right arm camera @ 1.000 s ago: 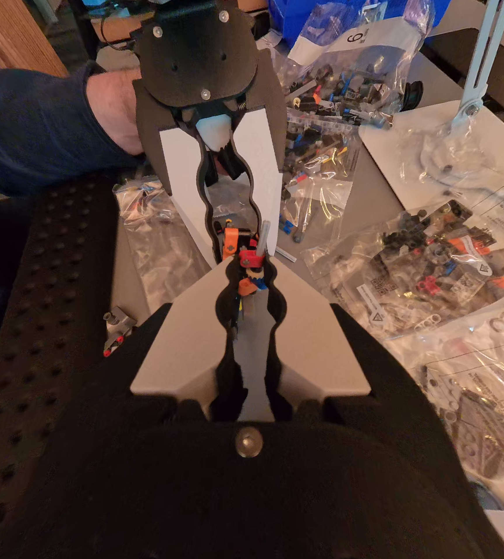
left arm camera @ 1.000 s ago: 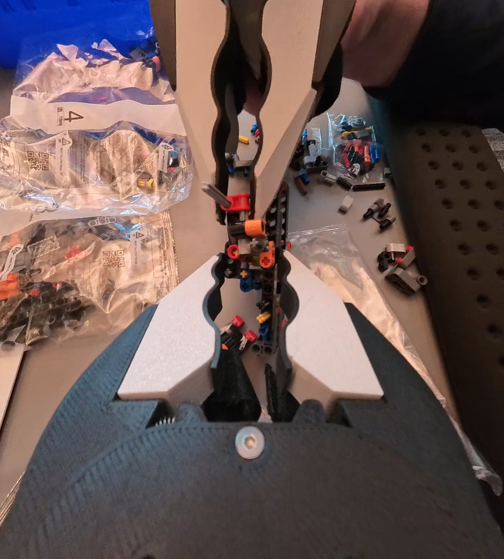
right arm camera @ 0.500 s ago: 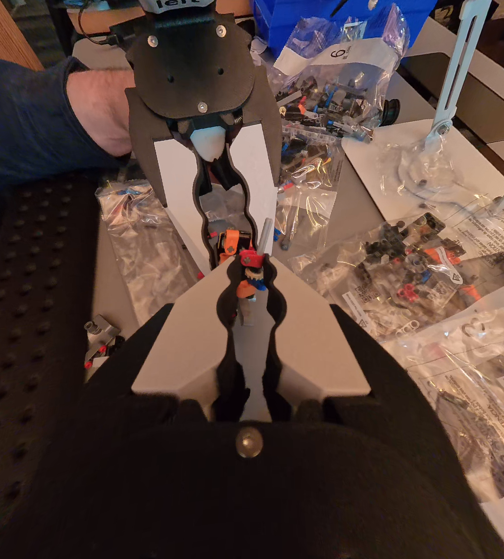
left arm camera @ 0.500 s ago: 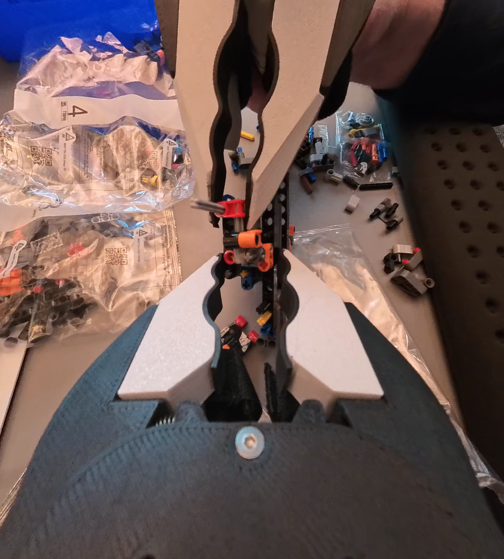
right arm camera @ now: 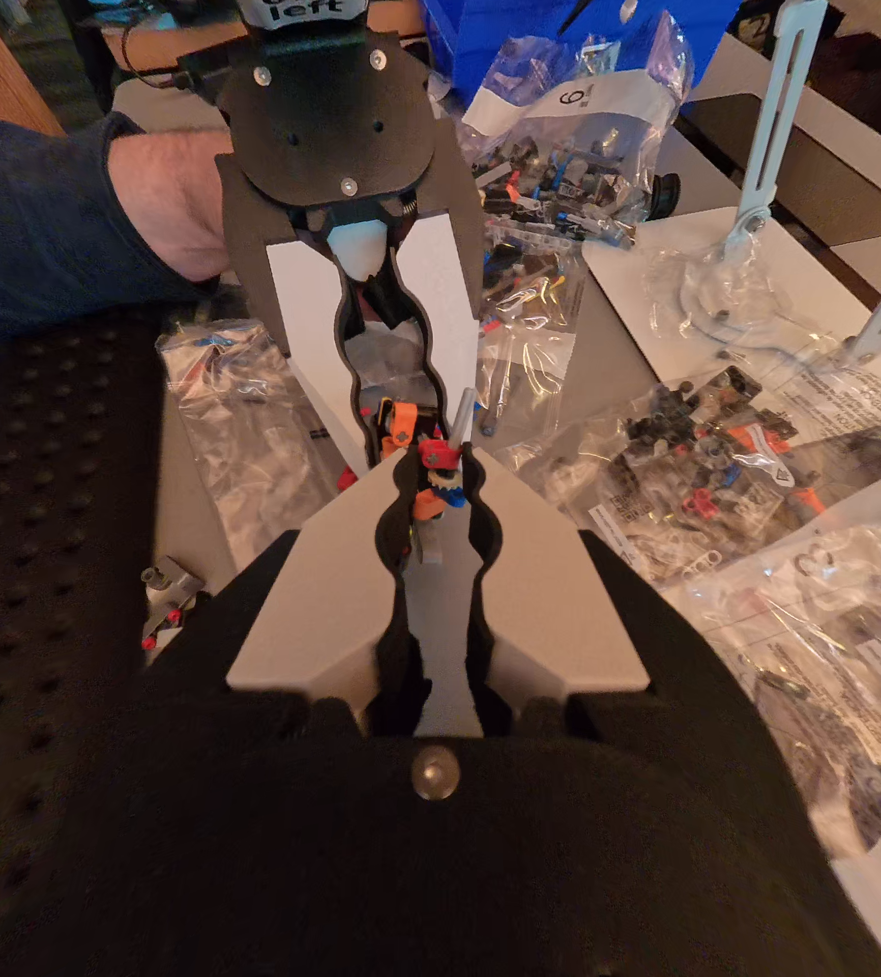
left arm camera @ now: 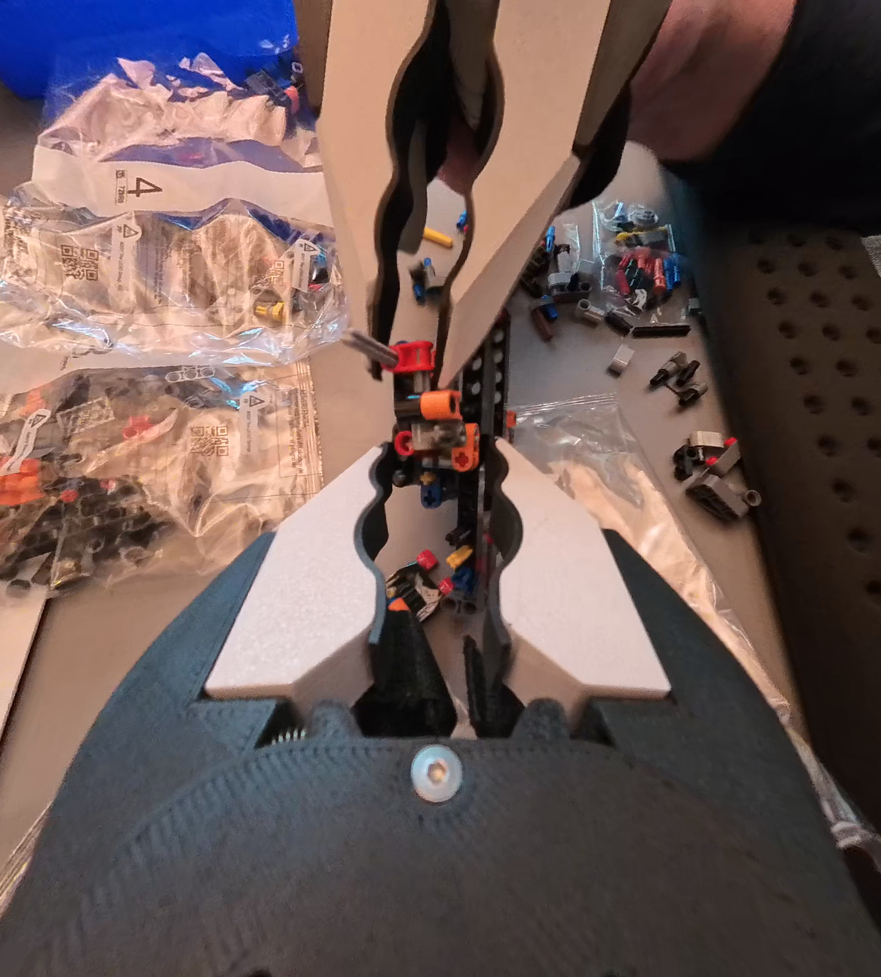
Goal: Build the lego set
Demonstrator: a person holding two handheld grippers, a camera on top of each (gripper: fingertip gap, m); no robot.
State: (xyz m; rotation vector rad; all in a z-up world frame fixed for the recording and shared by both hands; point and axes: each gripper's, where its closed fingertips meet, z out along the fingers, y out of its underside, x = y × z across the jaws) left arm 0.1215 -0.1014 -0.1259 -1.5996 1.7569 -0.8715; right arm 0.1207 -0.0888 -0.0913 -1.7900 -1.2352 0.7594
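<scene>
Both grippers meet on one lego assembly above the table.

Left gripper: jaws closed on the lower end of the lego assembly, at the orange and grey connectors. Right gripper: jaws pinched on the red connector with its grey axle at the assembly's top. Sealed parts bags lie left on the table; loose pieces lie right, beside a black perforated mat.

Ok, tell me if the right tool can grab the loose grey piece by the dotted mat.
Probably not yet: the right tool is shut on the model's red part. The grey piece lies uncovered, so once the tool lets go, the way looks free.
</scene>
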